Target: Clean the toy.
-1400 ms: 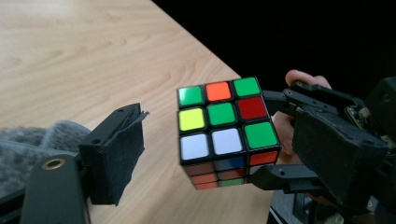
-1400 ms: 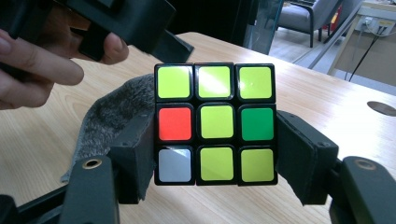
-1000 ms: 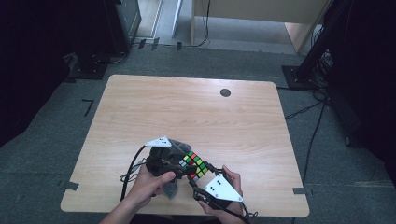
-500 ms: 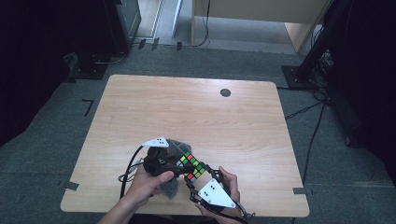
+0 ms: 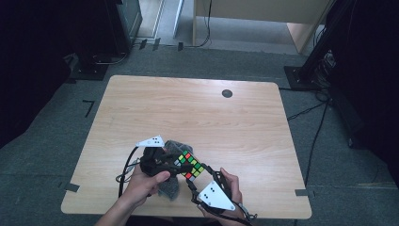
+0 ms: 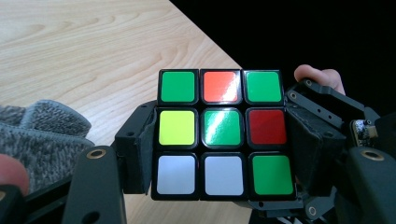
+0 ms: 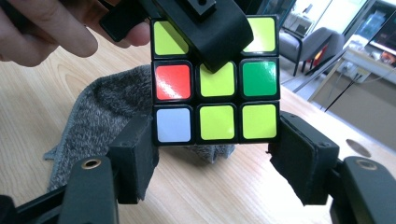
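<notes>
A scrambled Rubik's cube [image 5: 190, 165] hangs just above the table's front edge, held between both grippers. My left gripper [image 5: 182, 162] comes in from the left. Its jaws have just been closing, and the pads now press two opposite sides of the cube [image 6: 222, 135], whose green-centred face looks at the camera. My left gripper [image 6: 222, 149] is shut on it. My right gripper [image 5: 196, 178] reaches up from below right. In the right gripper view my right gripper [image 7: 215, 130] clamps the bottom row of the cube [image 7: 215, 121], and one black jaw of the left gripper lies across the yellow face.
A grey cloth [image 5: 168, 188] lies crumpled on the wooden table [image 5: 188, 108] under the hands, and the cloth [image 7: 102, 107] also shows behind the cube. A black round grommet [image 5: 227, 93] sits at the far right. Dark stands and cables ring the table.
Both hands and the cube stay at the same spot near the front edge. The right gripper's grey plate has shifted slightly down and left.
</notes>
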`<action>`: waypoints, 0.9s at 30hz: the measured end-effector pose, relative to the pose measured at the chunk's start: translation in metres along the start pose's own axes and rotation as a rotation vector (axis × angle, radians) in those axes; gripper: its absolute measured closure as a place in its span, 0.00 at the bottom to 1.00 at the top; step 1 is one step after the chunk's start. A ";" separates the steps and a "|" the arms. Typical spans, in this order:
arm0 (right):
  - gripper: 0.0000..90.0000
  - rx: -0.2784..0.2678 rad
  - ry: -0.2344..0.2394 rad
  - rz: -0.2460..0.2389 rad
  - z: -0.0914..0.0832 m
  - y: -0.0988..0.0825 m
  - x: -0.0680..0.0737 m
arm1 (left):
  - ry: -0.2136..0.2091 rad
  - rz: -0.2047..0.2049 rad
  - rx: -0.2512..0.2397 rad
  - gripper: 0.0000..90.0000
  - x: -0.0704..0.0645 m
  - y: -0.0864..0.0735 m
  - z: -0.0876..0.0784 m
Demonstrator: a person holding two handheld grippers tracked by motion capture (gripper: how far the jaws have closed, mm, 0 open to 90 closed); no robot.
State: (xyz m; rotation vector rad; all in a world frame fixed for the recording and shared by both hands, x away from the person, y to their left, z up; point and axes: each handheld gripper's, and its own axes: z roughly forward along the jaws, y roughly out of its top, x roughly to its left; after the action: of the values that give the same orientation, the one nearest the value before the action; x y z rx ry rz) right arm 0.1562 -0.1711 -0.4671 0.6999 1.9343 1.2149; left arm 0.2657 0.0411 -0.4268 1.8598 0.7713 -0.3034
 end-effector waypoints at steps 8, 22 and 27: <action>0.39 -0.028 -0.012 -0.079 -0.005 0.002 0.001 | -0.024 0.004 0.004 0.38 -0.001 0.000 -0.003; 0.39 -0.038 -0.001 -0.122 0.000 0.005 0.006 | 0.023 0.037 0.031 0.37 -0.003 -0.003 -0.009; 0.39 -0.020 -0.002 -0.118 0.005 0.003 0.008 | 0.081 0.080 0.014 0.38 -0.009 -0.005 -0.011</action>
State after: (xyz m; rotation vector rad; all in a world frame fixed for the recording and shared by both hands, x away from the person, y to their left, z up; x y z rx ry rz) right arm 0.1561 -0.1614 -0.4682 0.5678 1.9303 1.1589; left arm 0.2548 0.0487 -0.4211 1.9204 0.7493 -0.1845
